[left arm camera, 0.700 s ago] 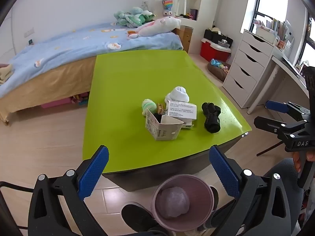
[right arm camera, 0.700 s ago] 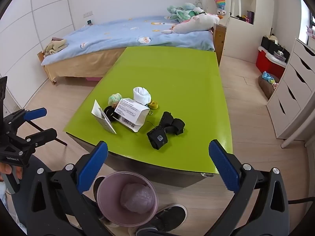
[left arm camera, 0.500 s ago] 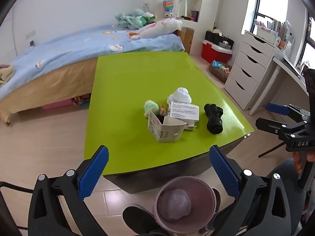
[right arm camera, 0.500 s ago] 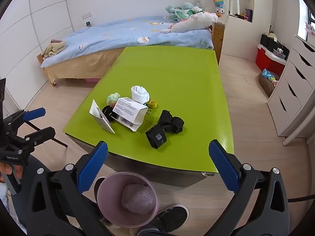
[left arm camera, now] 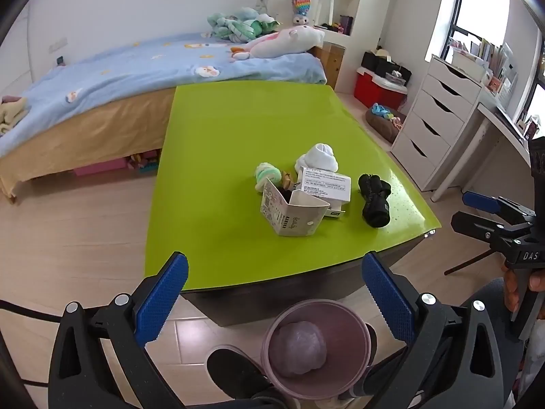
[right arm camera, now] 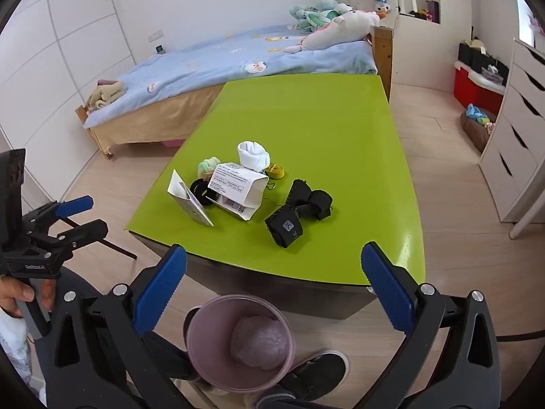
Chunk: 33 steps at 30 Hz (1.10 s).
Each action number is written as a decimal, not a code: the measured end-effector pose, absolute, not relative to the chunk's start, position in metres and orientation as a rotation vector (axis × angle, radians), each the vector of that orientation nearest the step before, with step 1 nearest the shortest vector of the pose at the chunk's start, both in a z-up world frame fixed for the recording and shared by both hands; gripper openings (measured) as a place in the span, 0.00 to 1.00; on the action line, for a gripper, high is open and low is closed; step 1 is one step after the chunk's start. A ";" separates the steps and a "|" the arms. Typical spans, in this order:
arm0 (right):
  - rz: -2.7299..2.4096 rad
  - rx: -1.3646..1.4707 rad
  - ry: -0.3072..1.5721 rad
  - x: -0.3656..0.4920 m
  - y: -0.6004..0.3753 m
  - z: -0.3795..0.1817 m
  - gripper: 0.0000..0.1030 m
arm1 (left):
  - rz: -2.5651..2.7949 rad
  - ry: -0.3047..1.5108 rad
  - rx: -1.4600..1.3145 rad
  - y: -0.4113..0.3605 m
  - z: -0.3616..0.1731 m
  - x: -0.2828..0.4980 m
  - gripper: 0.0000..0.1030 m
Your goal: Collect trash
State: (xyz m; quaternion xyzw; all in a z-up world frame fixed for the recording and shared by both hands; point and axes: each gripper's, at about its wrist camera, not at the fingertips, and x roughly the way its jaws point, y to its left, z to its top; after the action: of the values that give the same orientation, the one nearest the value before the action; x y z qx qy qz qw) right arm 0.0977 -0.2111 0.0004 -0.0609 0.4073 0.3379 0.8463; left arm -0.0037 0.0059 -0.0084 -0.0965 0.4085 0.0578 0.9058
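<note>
Both tools spread wide, holding nothing – left tool, right tool. Trash boxes sit near table front edge; pink bin on floor below. Only right view shows yellow bit behind white sock.

The counter is glowing lime green. On it, a rolled sock is showing white, another pale mint, and a bundle is sitting jet black beside a white printed box. The bin below is showing dusty pink. The bed is wearing sky blue with little patches, and the pads are showing bright blue.
</note>
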 end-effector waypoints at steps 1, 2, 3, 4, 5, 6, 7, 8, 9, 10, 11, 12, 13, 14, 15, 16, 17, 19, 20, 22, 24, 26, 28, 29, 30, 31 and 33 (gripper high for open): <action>0.714 -0.119 0.861 0.098 -0.213 0.000 0.97 | 0.122 0.844 -0.200 0.006 -0.009 -0.004 0.95; 0.713 -0.113 0.862 0.098 -0.214 -0.001 0.97 | 0.124 0.845 -0.201 0.006 -0.009 -0.004 0.95; 0.713 -0.108 0.863 0.098 -0.214 -0.001 0.97 | 0.124 0.845 -0.201 0.007 -0.010 -0.005 0.95; 0.710 -0.102 0.864 0.098 -0.215 -0.001 0.97 | 0.124 0.845 -0.201 0.007 -0.011 -0.004 0.95; 0.708 -0.097 0.866 0.098 -0.216 -0.001 0.97 | 0.124 0.845 -0.200 0.008 -0.011 -0.004 0.95; 0.706 -0.093 0.867 0.098 -0.216 -0.001 0.97 | 0.123 0.845 -0.201 0.008 -0.011 -0.004 0.95; 0.705 -0.091 0.867 0.098 -0.217 -0.001 0.97 | 0.123 0.845 -0.201 0.008 -0.011 -0.004 0.95; 0.705 -0.090 0.868 0.098 -0.218 -0.002 0.97 | 0.123 0.845 -0.200 0.008 -0.011 -0.004 0.95; 0.705 -0.089 0.869 0.098 -0.218 -0.002 0.97 | 0.124 0.844 -0.201 0.008 -0.011 -0.004 0.95; 0.704 -0.090 0.871 0.097 -0.217 -0.002 0.97 | 0.123 0.844 -0.199 0.008 -0.012 -0.005 0.95; 0.703 -0.091 0.872 0.098 -0.218 -0.002 0.97 | 0.124 0.845 -0.201 0.008 -0.011 -0.004 0.95; 0.700 -0.094 0.874 0.099 -0.218 -0.002 0.97 | 0.125 0.845 -0.200 0.008 -0.011 -0.004 0.95; 0.697 -0.097 0.875 0.098 -0.217 -0.003 0.97 | 0.125 0.845 -0.201 0.008 -0.011 -0.004 0.95; 0.694 -0.099 0.876 0.098 -0.218 -0.003 0.97 | 0.125 0.845 -0.201 0.008 -0.011 -0.004 0.95; 0.693 -0.101 0.876 0.098 -0.218 -0.003 0.97 | 0.125 0.846 -0.201 0.008 -0.012 -0.004 0.95; 0.690 -0.104 0.876 0.098 -0.217 -0.003 0.97 | 0.126 0.848 -0.200 0.008 -0.011 -0.004 0.95; 0.687 -0.106 0.877 0.098 -0.217 -0.003 0.97 | 0.129 0.851 -0.198 0.008 -0.011 -0.004 0.95; 0.680 -0.106 0.883 0.098 -0.218 -0.004 0.97 | 0.129 0.854 -0.198 0.010 -0.012 -0.005 0.95; 0.678 -0.104 0.884 0.099 -0.218 -0.004 0.97 | 0.128 0.854 -0.201 0.011 -0.011 -0.006 0.95; 0.673 -0.103 0.887 0.099 -0.218 -0.004 0.97 | 0.124 0.850 -0.207 0.012 -0.010 -0.008 0.95; 0.671 -0.106 0.887 0.099 -0.218 -0.004 0.97 | 0.123 0.848 -0.205 0.012 -0.011 -0.009 0.95; 0.670 -0.106 0.888 0.098 -0.218 -0.004 0.97 | 0.123 0.850 -0.200 0.012 -0.011 -0.010 0.95; 0.669 -0.106 0.890 0.099 -0.218 -0.004 0.97 | 0.123 0.850 -0.200 0.011 -0.011 -0.009 0.95; 0.667 -0.106 0.891 0.099 -0.219 -0.004 0.97 | 0.124 0.850 -0.201 0.010 -0.011 -0.009 0.95; 0.665 -0.107 0.893 0.099 -0.219 -0.004 0.97 | 0.124 0.850 -0.201 0.010 -0.011 -0.009 0.95; 0.664 -0.107 0.894 0.099 -0.219 -0.004 0.97 | 0.124 0.850 -0.202 0.010 -0.011 -0.009 0.95; 0.665 -0.108 0.893 0.100 -0.219 -0.005 0.97 | 0.123 0.852 -0.203 0.010 -0.010 -0.008 0.95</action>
State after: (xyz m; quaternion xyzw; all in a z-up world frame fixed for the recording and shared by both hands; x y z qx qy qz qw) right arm 0.0996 -0.2189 -0.0045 -0.0511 0.4237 0.3152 0.8477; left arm -0.0079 0.0097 -0.0104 -0.0982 0.4124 0.0595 0.9037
